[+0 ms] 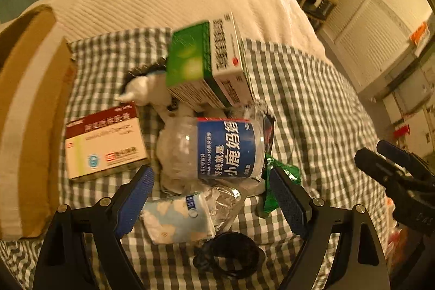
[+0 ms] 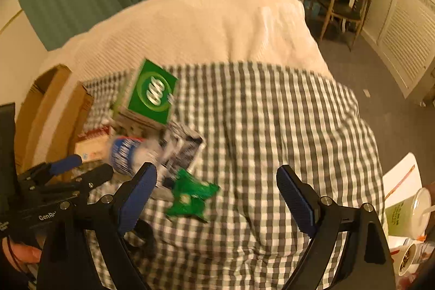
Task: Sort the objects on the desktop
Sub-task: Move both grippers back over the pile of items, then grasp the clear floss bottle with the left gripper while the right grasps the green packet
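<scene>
A pile of small things lies on a grey-checked cloth [image 1: 299, 99]. A clear jar with a blue label [image 1: 225, 148] lies on its side, with a green and white box [image 1: 206, 64] behind it, a red and white medicine box [image 1: 106, 146] to its left, a tissue pack [image 1: 179, 219] and a black ring [image 1: 231, 254] in front, and a green wrapper [image 1: 277, 181] to its right. My left gripper [image 1: 214, 203] is open above the tissue pack, empty. My right gripper [image 2: 217, 197] is open and empty beside the green wrapper [image 2: 193, 197]; it shows at the right of the left wrist view [image 1: 397, 167].
A cardboard box [image 1: 30, 127] stands at the left edge of the cloth. A white blanket [image 2: 206, 26] covers the bed beyond. A paper cup [image 2: 407, 214] and a snack tub [image 2: 407, 257] stand at the right. Desk and chair stand at the far right.
</scene>
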`<action>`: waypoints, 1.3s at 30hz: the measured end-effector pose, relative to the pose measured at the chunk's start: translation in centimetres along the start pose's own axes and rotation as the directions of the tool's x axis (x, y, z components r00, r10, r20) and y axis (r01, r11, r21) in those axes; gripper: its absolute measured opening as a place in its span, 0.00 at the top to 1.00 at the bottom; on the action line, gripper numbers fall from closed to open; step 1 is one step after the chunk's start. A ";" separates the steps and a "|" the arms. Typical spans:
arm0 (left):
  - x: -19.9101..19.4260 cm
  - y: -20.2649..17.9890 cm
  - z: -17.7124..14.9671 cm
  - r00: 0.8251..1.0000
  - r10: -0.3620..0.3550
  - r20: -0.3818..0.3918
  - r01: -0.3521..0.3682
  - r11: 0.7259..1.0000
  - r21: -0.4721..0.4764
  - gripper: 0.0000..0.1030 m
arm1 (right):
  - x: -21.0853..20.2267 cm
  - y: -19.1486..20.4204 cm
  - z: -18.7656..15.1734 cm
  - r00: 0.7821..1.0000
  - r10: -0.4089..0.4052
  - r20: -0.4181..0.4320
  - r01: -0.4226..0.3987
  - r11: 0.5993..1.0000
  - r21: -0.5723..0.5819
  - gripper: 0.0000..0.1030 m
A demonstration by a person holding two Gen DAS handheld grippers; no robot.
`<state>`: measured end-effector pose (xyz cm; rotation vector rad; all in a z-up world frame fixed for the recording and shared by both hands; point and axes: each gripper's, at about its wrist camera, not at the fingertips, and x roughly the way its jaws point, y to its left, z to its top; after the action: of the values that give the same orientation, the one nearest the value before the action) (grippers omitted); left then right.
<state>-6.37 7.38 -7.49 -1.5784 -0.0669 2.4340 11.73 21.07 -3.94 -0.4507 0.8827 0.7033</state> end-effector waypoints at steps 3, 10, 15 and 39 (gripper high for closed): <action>1.5 0.1 -0.3 1.000 0.005 -0.017 -0.005 1.000 0.006 0.13 | 1.9 -1.0 -1.3 0.999 -0.007 -0.034 0.007 1.000 0.006 0.13; 3.2 0.8 0.0 0.998 -0.066 -0.012 0.065 0.997 -0.051 0.12 | 5.6 -1.2 -3.0 0.994 0.015 -0.112 -0.013 1.000 0.012 0.13; 3.7 0.1 0.5 0.997 -0.080 -0.001 0.080 0.996 -0.049 0.07 | 7.5 0.4 -3.5 0.987 0.047 -0.155 -0.048 0.999 0.003 0.13; 4.3 0.8 1.0 0.987 -0.125 -0.105 0.108 0.982 -0.155 0.06 | 10.8 3.9 -4.3 0.976 0.045 -0.213 -0.056 0.997 -0.047 0.61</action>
<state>-9.08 7.70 -11.00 -1.7211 -0.3191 2.2911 11.31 25.05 -15.51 -0.5591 1.0814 0.7357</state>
